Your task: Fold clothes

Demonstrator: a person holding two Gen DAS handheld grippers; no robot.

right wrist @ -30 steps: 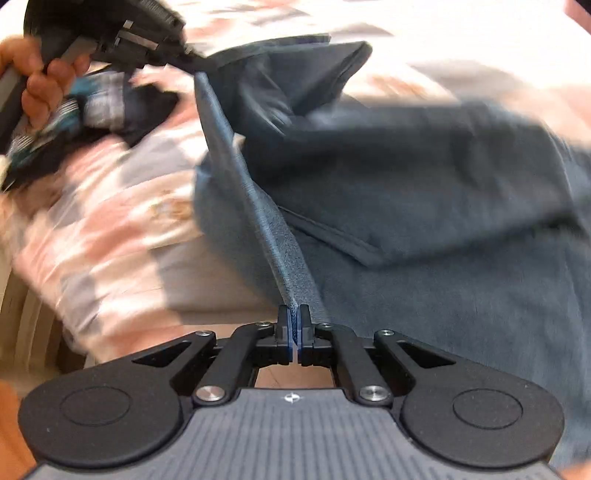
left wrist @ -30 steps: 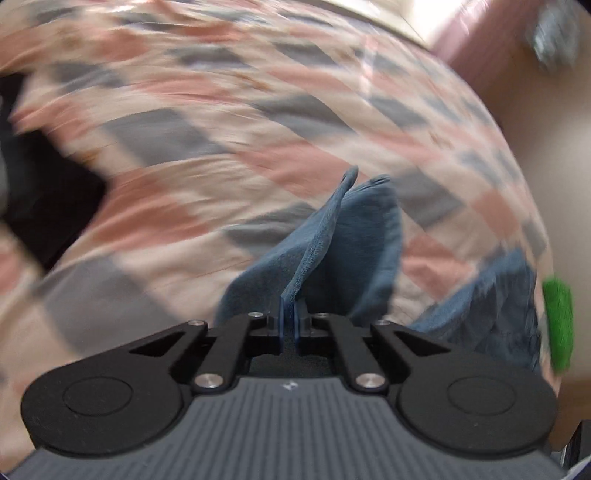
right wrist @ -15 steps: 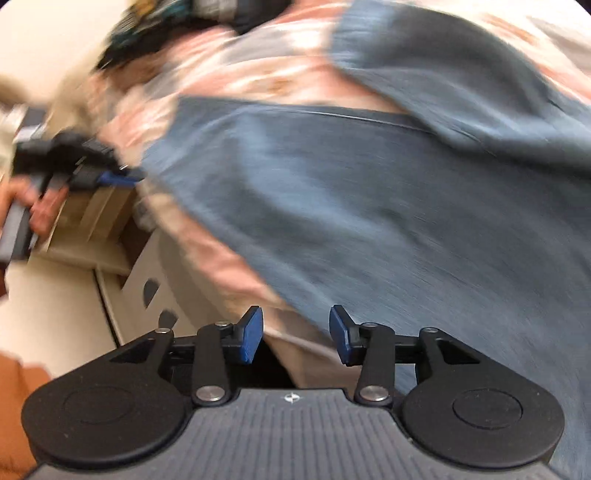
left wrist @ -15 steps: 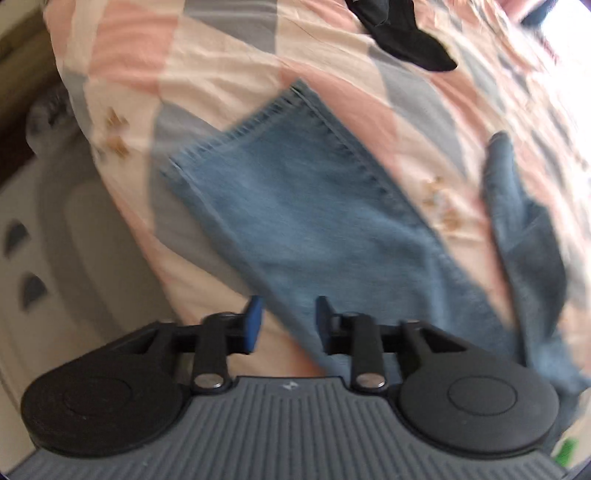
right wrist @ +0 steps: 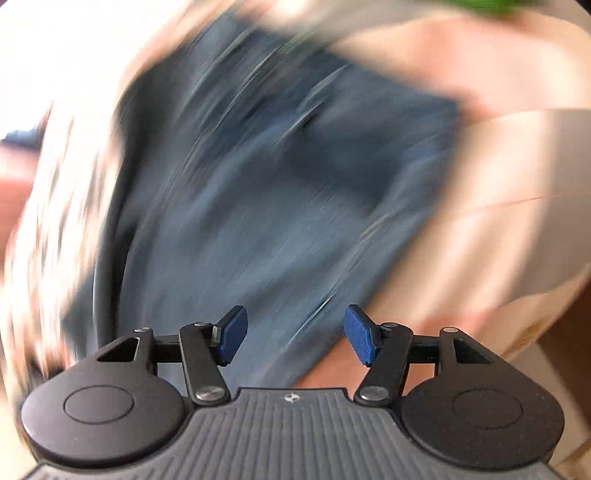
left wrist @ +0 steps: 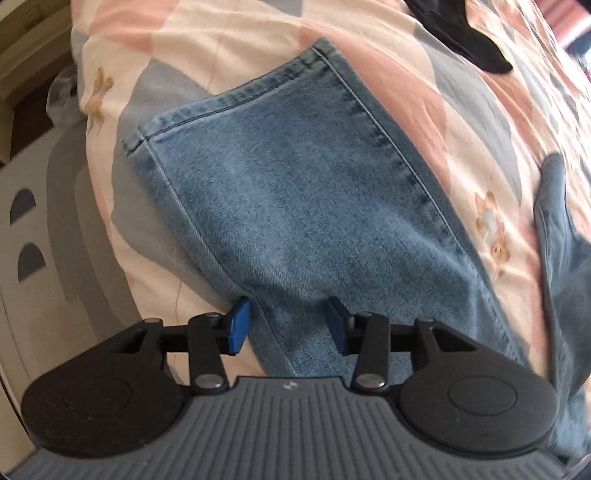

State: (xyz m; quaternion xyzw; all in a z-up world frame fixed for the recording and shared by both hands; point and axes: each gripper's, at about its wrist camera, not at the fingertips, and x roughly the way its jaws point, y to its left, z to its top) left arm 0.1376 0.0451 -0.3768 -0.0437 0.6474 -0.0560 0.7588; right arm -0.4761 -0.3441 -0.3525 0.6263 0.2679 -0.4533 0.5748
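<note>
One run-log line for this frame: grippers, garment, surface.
left gripper: open, over jeans leg | right gripper: open, over blurred denim | jeans: flat on checked bedsheet | black garment: beyond hem

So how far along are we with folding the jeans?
Early. Done: one leg of the jeans lies flat on the checked bedspread. In hand: nothing; the left tongs and the right tongs are both open over denim. Left: the folds themselves; none is visible yet. The right view is too blurred to judge more.
</note>
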